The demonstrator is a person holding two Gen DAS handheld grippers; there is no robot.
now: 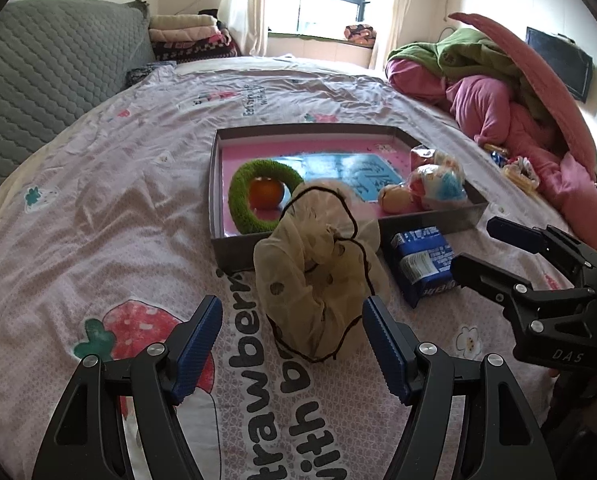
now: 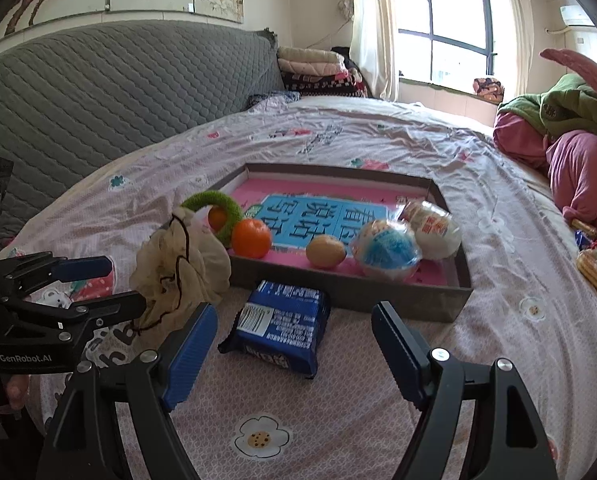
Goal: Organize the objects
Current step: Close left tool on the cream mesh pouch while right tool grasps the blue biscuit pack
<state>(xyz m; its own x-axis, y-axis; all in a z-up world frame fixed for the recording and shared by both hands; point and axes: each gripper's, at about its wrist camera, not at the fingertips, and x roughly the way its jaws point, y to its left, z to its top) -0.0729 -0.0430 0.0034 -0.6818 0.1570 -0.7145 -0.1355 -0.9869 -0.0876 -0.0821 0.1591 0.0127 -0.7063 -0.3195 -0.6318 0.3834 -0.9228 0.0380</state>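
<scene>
A cream mesh bundle with a dark cord (image 1: pixel 318 272) lies on the bed against the front of a shallow grey box (image 1: pixel 430 222). My left gripper (image 1: pixel 292 312) is open, its pads on either side of the bundle's near end. A blue snack packet (image 2: pixel 282 326) lies before the box (image 2: pixel 378 300). My right gripper (image 2: pixel 292 318) is open, just short of the packet. In the box are a green ring (image 1: pixel 266 196), an orange (image 2: pixel 251 239), a yellowish fruit (image 2: pixel 325 252), two wrapped balls (image 2: pixel 388 254) and a blue book (image 2: pixel 322 220). The bundle also shows in the right wrist view (image 2: pixel 182 268).
The bed has a pink strawberry-print sheet (image 1: pixel 98 208). A grey quilted headboard (image 2: pixel 98 96) stands to the left. A heap of pink and green bedding (image 1: pixel 510 100) lies at the right, with small snack packets (image 2: pixel 596 268) beside it. Folded blankets (image 1: pixel 186 36) are stacked by the window.
</scene>
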